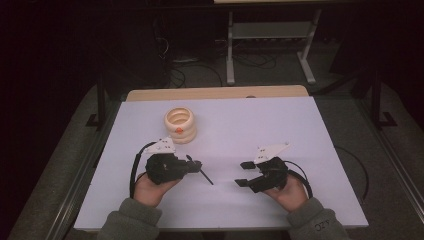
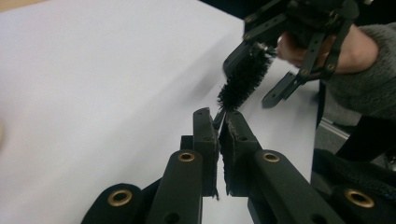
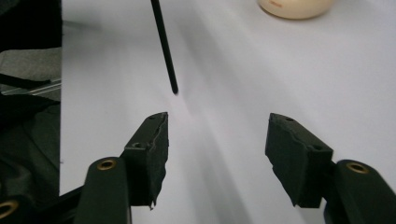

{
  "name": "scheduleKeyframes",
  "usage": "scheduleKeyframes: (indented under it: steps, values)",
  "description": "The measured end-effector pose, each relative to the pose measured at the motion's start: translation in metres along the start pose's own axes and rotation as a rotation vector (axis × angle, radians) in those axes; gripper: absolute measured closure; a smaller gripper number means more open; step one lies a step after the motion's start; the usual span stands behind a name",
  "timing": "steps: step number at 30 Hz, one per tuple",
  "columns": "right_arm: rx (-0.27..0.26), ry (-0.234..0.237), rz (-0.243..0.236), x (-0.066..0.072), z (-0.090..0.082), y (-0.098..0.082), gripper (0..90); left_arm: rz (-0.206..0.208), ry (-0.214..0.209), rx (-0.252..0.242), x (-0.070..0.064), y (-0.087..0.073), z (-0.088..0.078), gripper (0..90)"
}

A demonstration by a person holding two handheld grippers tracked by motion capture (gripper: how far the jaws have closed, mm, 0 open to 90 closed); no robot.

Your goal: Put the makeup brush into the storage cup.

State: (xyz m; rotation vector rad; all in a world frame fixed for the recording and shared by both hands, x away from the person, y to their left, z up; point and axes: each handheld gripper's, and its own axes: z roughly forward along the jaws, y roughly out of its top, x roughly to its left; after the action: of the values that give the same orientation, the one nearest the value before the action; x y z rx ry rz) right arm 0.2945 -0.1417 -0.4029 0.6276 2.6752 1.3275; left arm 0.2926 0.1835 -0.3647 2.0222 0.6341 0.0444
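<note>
My left gripper (image 1: 197, 164) is shut on the thin stem of a black brush (image 1: 205, 176), which slants toward the table's front. In the left gripper view the jaws (image 2: 218, 116) pinch that stem, and the bristled head (image 2: 243, 78) sticks out beyond them toward the other hand. My right gripper (image 1: 242, 173) stands open to the right of the brush, with nothing between its jaws. In the right gripper view (image 3: 217, 126) the brush's thin black end (image 3: 164, 51) hangs just ahead of the left jaw, apart from it.
A cream ribbed cup (image 1: 180, 125) with an orange mark stands on the white tabletop (image 1: 260, 130) behind the left gripper, and its base shows at the top of the right gripper view (image 3: 294, 7). A wooden strip (image 1: 215, 93) edges the back; cables and desk legs lie beyond.
</note>
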Motion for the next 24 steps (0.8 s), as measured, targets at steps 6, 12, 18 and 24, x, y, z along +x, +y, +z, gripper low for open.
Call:
scheduleKeyframes:
  steps: [6,12,18,24]
  values:
    - [0.006,-0.036,0.027,-0.006,-0.014,-0.011,35.2,-0.004,0.025,0.023,0.01,0.008,-0.003,85.1]
    - [0.012,-0.065,0.048,-0.01,-0.024,-0.021,33.4,0.001,0.042,0.04,0.015,0.018,-0.006,85.2]
    - [0.001,-0.08,0.057,-0.013,-0.031,-0.026,31.8,0.0,0.05,0.058,0.021,0.027,-0.007,85.2]
    - [-0.006,-0.088,0.057,-0.014,-0.034,-0.029,30.8,0.001,0.067,0.065,0.029,0.038,-0.014,85.2]
